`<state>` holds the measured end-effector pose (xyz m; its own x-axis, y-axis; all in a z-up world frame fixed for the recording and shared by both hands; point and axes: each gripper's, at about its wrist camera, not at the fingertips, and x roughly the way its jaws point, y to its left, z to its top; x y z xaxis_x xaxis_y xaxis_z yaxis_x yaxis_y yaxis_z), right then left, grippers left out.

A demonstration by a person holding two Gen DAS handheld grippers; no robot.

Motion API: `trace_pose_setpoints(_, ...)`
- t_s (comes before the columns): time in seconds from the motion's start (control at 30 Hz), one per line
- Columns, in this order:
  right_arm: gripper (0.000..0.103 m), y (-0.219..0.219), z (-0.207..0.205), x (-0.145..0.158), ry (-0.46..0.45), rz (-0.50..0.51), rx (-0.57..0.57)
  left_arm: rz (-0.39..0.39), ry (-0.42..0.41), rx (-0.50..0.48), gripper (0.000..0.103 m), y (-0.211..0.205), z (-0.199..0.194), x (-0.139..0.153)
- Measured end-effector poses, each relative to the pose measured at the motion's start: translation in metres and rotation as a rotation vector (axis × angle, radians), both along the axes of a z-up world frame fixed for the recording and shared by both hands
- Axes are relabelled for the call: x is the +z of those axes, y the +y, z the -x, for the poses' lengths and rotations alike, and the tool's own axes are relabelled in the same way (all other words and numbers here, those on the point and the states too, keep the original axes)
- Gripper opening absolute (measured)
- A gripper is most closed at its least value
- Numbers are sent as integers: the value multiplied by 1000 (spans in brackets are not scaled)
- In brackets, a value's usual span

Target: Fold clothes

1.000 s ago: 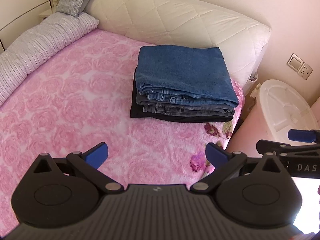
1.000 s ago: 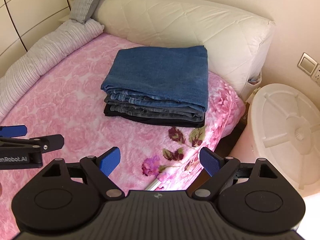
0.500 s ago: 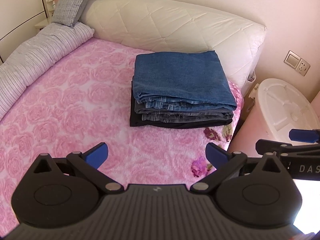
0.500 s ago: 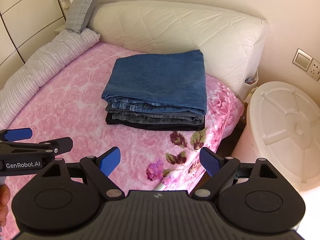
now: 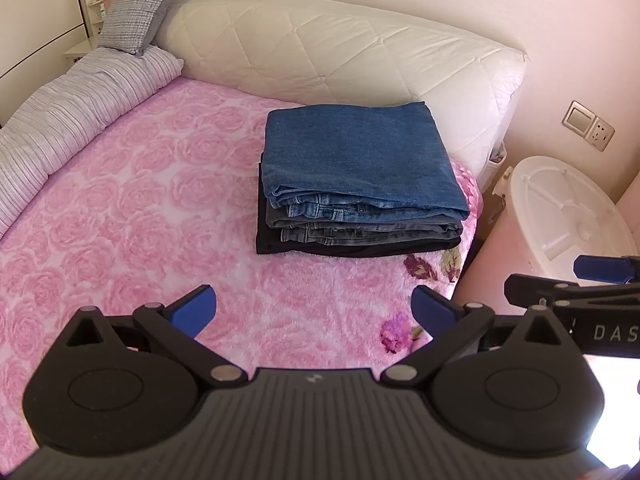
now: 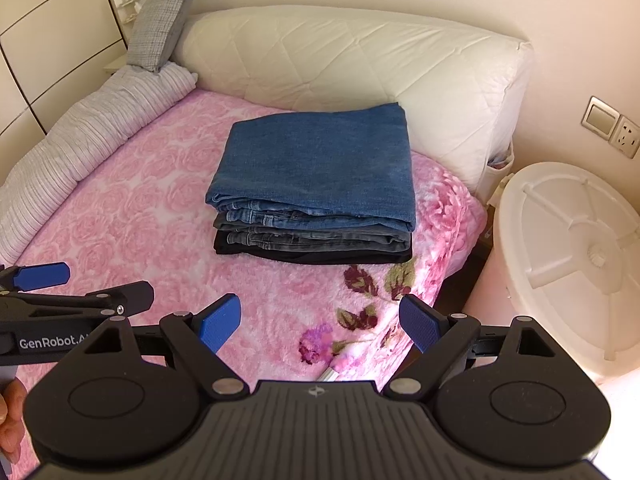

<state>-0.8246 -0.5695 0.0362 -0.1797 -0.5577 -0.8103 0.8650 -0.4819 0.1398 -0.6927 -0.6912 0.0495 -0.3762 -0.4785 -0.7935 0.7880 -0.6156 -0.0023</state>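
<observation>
three folded pairs of trousers make one stack (image 5: 360, 184) on the pink rose blanket (image 5: 132, 208) of the bed, near its right edge and just in front of the cream quilted headboard (image 5: 340, 52): blue jeans on top, grey jeans under them, a black pair at the bottom. the left gripper (image 5: 314, 308) hangs above the blanket, jaws spread wide and empty. the right gripper (image 6: 320, 320) is likewise wide apart, holding nothing, over the bed's corner. a white round tub (image 6: 568, 256) stands beside the bed.
</observation>
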Motion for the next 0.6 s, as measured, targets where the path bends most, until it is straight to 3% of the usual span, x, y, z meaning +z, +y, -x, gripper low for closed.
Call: trace_pose_setpoints(0.6, 89, -6, 5, 3, 30, 1, -19, 48, -28, -8, 102, -5, 3, -3)
